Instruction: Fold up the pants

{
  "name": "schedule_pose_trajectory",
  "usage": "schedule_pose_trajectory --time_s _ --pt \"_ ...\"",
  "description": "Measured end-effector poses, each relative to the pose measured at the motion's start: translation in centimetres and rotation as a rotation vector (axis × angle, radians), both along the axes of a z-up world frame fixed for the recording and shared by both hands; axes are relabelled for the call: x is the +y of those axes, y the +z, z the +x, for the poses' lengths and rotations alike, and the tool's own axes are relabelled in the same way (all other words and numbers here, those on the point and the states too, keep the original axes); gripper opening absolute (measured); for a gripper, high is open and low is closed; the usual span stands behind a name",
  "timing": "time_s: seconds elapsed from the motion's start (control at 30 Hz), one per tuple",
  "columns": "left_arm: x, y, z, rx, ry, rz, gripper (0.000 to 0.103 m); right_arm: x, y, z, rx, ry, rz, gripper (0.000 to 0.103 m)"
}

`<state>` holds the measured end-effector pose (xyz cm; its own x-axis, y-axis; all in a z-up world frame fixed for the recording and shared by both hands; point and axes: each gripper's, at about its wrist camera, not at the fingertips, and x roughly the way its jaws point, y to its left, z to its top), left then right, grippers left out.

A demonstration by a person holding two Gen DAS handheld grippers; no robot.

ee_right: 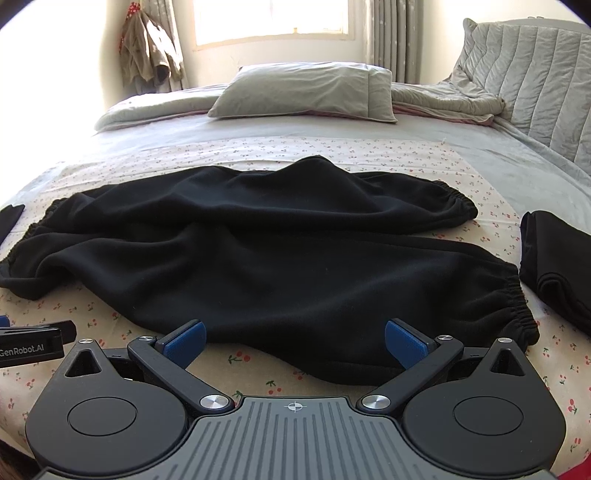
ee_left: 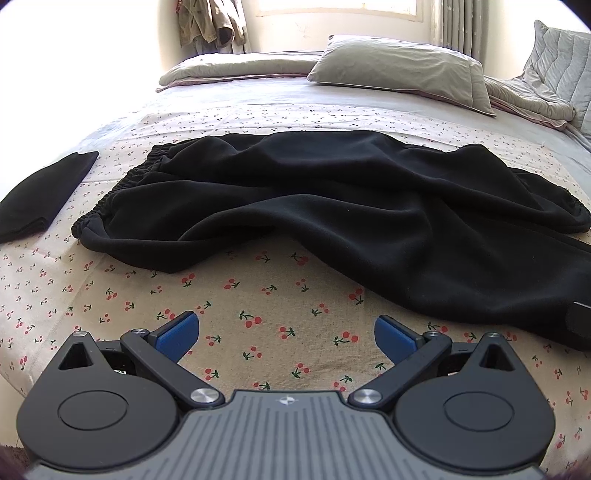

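Pants [ee_left: 332, 206], black fleece, lie spread and rumpled across the cherry-print sheet [ee_left: 236, 306] on the bed, straight ahead of both tools. Elastic waistband sits ahead-left of the left gripper [ee_left: 286, 338]; elastic cuffs sit ahead-right of the right gripper [ee_right: 294, 341]. Nearer leg bulges toward the right gripper, its hem edge lying between that tool's blue pads [ee_right: 404, 343], not pinched. Left gripper jaws spread wide, nothing between them but bare sheet, pants edge just ahead and to its right. Right gripper jaws also spread wide, holding nothing. Left tool's black body shows at the lower left of the right wrist view, beside the right gripper, apart from the pants. Folded black garment [ee_left: 44, 195] lies far left of the left gripper, apart from the pants. Another folded black garment [ee_right: 557, 258] lies right of the right gripper, near the cuffs, not touching. Grey pillow [ee_right: 306, 92] and rumpled grey quilt [ee_right: 447, 99] sit well beyond the pants, under a bright window [ee_right: 273, 18]. Jacket [ee_right: 147, 51] hangs far ahead-left.
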<state>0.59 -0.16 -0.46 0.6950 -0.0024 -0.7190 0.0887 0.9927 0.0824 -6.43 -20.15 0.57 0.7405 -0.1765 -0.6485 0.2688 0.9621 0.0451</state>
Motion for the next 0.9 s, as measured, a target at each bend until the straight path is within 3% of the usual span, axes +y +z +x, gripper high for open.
schedule_pose_trajectory --time_s 0.9 --pt "-0.02 -0.28 -0.02 -0.002 0.006 0.013 0.103 0.11 -0.53 0.3 0.023 0.003 0.005 0.103"
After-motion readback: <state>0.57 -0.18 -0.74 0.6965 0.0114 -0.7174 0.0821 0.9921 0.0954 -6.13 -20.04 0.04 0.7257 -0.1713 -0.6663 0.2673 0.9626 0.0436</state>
